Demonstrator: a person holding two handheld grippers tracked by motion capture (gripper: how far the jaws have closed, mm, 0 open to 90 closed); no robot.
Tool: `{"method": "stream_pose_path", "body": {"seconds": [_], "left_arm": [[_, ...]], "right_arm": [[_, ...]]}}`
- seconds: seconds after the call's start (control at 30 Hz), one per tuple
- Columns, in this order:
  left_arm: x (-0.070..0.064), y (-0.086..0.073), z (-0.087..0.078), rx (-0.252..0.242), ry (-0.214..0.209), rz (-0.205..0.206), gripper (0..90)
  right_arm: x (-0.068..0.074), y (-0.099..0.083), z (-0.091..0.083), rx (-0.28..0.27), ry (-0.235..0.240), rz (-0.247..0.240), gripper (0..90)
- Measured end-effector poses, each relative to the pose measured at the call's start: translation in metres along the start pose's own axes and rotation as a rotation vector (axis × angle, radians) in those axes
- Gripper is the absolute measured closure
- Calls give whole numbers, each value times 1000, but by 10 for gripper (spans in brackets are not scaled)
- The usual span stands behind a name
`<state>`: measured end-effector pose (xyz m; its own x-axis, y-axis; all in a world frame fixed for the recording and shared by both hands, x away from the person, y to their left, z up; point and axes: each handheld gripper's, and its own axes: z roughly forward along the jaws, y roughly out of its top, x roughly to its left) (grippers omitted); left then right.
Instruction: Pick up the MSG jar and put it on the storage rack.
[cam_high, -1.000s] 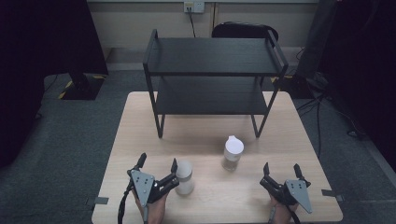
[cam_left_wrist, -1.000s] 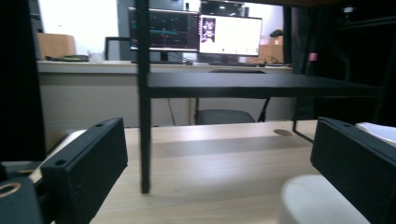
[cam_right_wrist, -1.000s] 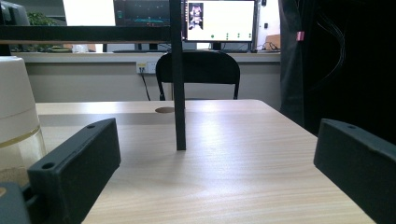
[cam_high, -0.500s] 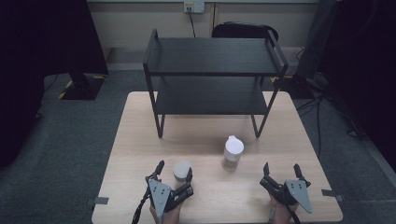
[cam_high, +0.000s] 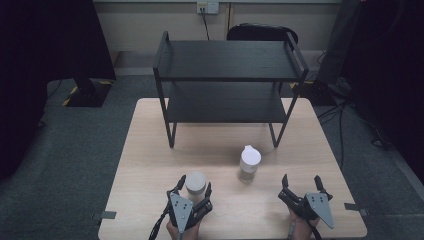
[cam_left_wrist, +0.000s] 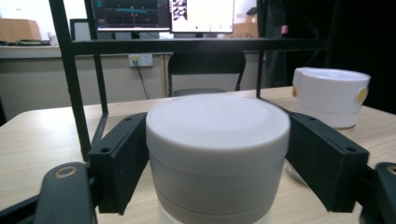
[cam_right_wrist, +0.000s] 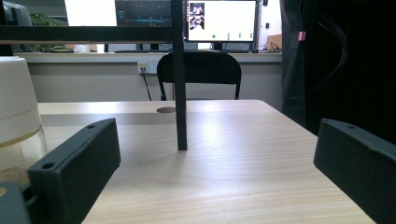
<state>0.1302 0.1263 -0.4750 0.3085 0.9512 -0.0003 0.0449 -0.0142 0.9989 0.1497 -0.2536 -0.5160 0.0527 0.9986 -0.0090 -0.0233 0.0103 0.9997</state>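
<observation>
— Jar position first: where is the small white round-lidded plastic jar sitting relative to your left tool?

— I am seeing it standing upright on the pale wooden tabletop, near the front edge, directly ahead of the left tool and between its two black jaws. In the left gripper view the same jar is sitting square in the middle, a jaw on each flank. The left jaw is looking as if it is touching the lid's side; on the right I am still reading a sliver of gap, so I am calling the tool spread around the jar, not clamped on it.

— And the right side?

— My right tool is resting released and holding nothing, well apart from that jar. The taller white-capped clear container is standing between the two tools and a little farther back, nearer the black two-tier metal shelf rack.

— Which hand is nearer, then?

— The left one, plainly. The jar's long axis is running vertical, so I am judging that a straight squeeze across the lid is all the next move needs.

— Anything you are not making out?

— The jar's base is cut off at the bottom of the left gripper view, and its contents are hidden behind the lid.
</observation>
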Motion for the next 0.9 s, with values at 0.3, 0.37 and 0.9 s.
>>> {"method": "stream_pose_path", "body": {"seconds": [0.3,0.37,0.9], "left_arm": [[5,0,2,13,-8,-3,337],[5,0,2,12,-9,-4,338],[16,4,2,8,-72,2,342]], "right_arm": [[0,0,0,0,0,0,0],[0,0,0,0,0,0,0],[0,0,0,0,0,0,0]]}}
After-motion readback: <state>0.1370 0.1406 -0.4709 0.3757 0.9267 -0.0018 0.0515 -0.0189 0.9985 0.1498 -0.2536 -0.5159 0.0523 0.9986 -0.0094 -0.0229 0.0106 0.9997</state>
